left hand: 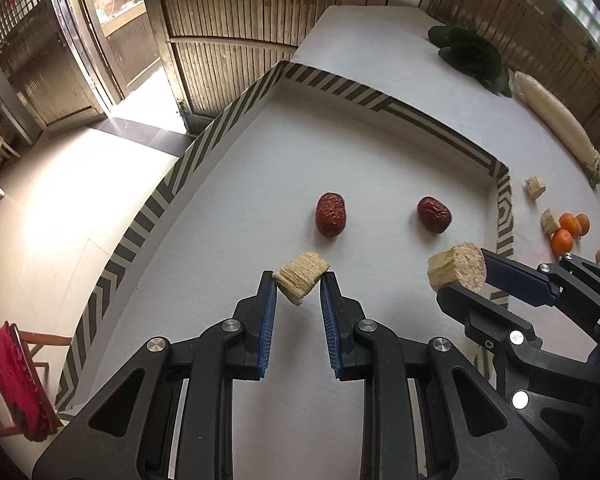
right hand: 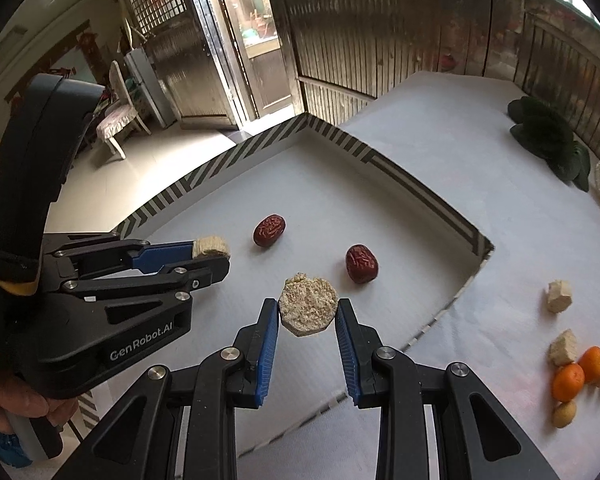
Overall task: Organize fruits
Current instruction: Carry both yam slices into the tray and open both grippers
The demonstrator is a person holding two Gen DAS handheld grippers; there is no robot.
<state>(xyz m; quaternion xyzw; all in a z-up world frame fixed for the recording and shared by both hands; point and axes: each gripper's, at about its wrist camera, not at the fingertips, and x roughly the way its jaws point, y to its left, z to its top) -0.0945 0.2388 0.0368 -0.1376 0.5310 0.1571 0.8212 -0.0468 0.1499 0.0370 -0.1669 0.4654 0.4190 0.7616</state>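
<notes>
Left wrist view: white table (left hand: 380, 40), striped-edge tray (left hand: 188, 160) on it. Left gripper (left hand: 300, 284) clamps a sugarcane chunk (left hand: 300, 278) above the tray floor; right gripper (right hand: 308, 312) pinches another round-cut chunk (right hand: 308, 311). Two red dates (left hand: 331, 214) (left hand: 433, 214) lie apart in the tray. Oranges (right hand: 580, 372) outside, right.

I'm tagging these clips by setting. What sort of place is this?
Probably a room in a home, used as a work space: a cloth-covered table against wooden slat walls, an open door to the outside, and a chair on the floor.
</notes>
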